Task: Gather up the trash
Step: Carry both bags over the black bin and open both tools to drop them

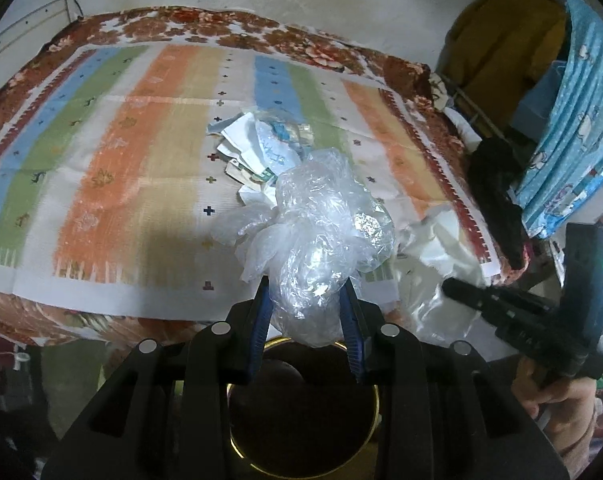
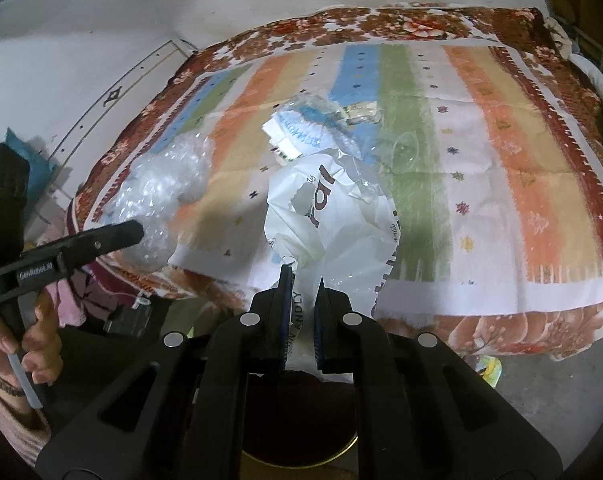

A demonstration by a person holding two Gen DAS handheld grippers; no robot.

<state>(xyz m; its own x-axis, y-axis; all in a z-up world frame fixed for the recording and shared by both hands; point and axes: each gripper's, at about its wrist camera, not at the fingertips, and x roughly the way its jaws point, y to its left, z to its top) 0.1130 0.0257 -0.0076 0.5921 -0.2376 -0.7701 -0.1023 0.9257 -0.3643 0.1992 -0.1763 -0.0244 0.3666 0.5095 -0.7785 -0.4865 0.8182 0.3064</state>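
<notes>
My left gripper (image 1: 306, 280) is shut on a crumpled clear plastic bag (image 1: 321, 232), lifted near the bed's front edge; the same bag (image 2: 157, 196) shows in the right wrist view. My right gripper (image 2: 303, 272) is shut on a white plastic bag with brown lettering (image 2: 325, 216). More trash lies on the striped sheet (image 1: 121, 152): a pile of paper scraps and wrappers (image 1: 257, 144), also seen as scraps (image 2: 301, 128) from the right. Below both grippers stands a dark round bin with a gold rim (image 1: 301, 412), its rim (image 2: 351, 446) partly hidden.
The bed carries a floral blanket (image 1: 173, 24) under the sheet, against a white wall. A blue patterned cloth (image 1: 581, 120) and a black garment (image 1: 497, 188) hang at the right. A hand (image 2: 33, 344) holds the left gripper's handle. Bare floor (image 2: 541, 392) lies at the right.
</notes>
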